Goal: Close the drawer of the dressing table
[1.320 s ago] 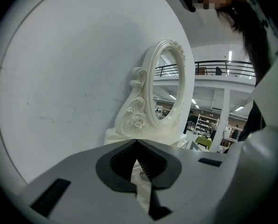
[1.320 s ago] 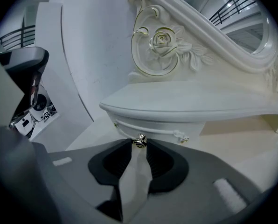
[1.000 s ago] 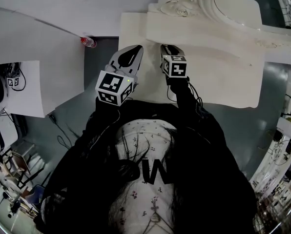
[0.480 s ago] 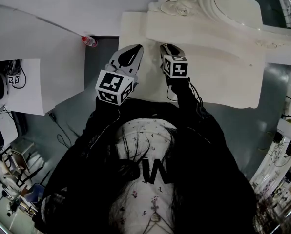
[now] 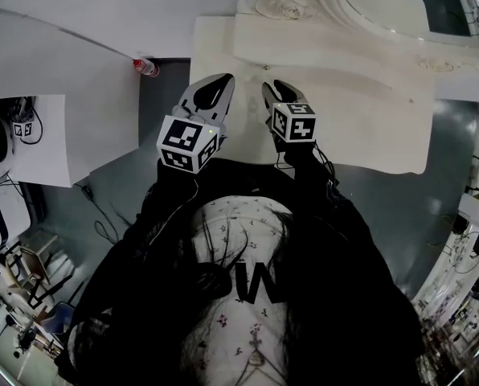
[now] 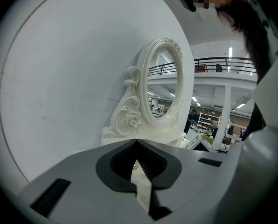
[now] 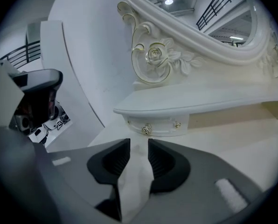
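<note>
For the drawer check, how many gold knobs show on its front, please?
2 clear: a larger knob left of centre, a smaller one near the right end; another may be hidden.

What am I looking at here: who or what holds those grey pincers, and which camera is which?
There is no robot. A person in a black top holds a grey two-fingered gripper in each hand. The head view looks down from a camera on the person's head, and the other two cameras ride on the grippers. Ahead stands a cream carved dressing table with an oval mirror and a small white drawer with gold knobs. The left gripper has its fingers shut on nothing. The right gripper has just been opening its fingers; they stand apart with nothing between them.
</note>
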Available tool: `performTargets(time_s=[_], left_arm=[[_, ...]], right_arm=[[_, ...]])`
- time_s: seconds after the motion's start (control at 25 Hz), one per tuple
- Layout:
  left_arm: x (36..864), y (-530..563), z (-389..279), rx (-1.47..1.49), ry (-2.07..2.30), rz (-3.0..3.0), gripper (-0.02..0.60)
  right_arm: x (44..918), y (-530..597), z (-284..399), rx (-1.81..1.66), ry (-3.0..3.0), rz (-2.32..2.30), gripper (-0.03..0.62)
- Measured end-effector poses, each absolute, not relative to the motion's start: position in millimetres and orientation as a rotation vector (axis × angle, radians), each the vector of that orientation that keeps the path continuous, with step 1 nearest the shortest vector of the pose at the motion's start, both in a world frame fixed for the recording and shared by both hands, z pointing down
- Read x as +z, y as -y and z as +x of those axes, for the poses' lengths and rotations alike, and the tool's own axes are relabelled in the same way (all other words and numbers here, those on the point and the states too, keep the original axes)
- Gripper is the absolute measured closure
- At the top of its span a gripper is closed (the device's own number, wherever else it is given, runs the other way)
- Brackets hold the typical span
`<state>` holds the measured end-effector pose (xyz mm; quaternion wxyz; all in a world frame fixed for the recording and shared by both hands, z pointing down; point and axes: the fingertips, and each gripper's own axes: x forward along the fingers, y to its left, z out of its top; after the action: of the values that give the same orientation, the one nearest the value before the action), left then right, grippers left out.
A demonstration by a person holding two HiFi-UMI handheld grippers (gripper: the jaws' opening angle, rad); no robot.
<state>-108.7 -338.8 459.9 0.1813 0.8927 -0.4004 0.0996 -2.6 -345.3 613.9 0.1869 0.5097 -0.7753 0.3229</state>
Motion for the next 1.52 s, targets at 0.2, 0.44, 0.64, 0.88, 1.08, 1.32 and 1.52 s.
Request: performTargets(time_s=[0.2,0.44,0.64,0.88,1.08,1.32,1.52], left_arm=[[458,326,-87,0.282,1.117,2.534,0.581],[450,302,-51,0.285,1.104,2.557,0.581],[447,282,-29,0.28,1.139,2.553,0.581],[445,249,-14,0.254,1.224,2.519,0.581],[450,220,-4,0.244,1.292,2.479,0.581],[453,187,2,0.257,1.341,2.448,0.581],[449,170,-2,0.292,1.35,2.46,0.581]], right_arm=[[579,329,8,0.876,2.276,1.453,0.467],[528,306,34,0.82,2.391,1.488,0.531],[495,288,52,0.762,2.493,1.466,0.533],[477,255,63,0.702,2.566,1.379,0.577],[474,225,70,0.671,2.612,1.29,0.577],[472,195,68,0.658,2.652,1.217,0.579],[468,179,59,0.662,2.681,1.2,0.579]])
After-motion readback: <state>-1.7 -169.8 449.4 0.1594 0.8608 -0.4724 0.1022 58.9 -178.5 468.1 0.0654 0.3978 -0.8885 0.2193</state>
